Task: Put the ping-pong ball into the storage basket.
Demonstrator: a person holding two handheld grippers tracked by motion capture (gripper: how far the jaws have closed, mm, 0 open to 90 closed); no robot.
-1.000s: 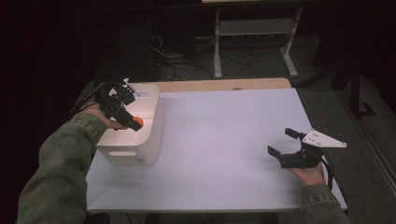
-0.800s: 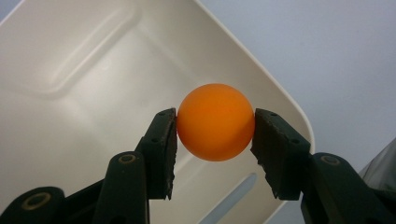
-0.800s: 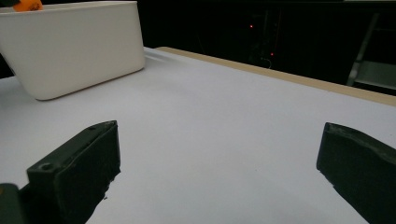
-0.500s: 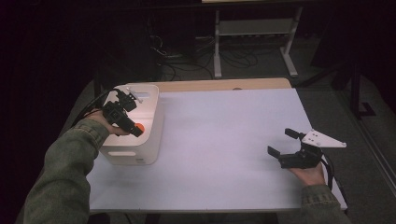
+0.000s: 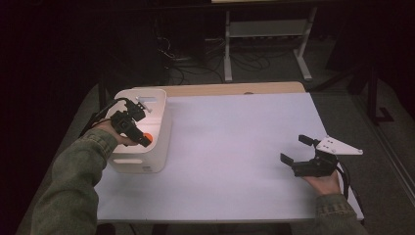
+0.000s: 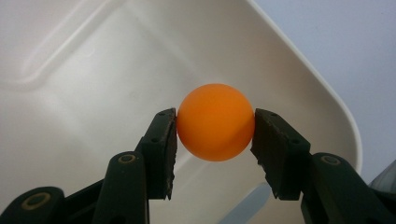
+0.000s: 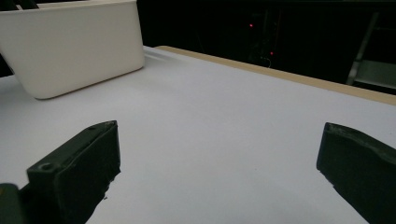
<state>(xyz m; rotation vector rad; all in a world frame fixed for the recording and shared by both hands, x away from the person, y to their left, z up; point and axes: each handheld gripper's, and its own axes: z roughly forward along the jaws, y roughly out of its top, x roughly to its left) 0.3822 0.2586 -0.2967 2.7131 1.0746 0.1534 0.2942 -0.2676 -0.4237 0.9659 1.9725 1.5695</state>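
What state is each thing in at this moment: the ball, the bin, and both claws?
Orange ball: clamped between the left claw's pads, over the bin's inside.
White bin: upright on the table, open-topped.
Left claw: shut on the ball, pointing down into the bin.
Right claw: jaws wide apart, holding nothing, above the table.

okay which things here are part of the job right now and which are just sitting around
In the job:
- orange ball
- left tool, shut on the ball
- white bin under it

Just about:
- right tool, open, over the table
- metal stand behind
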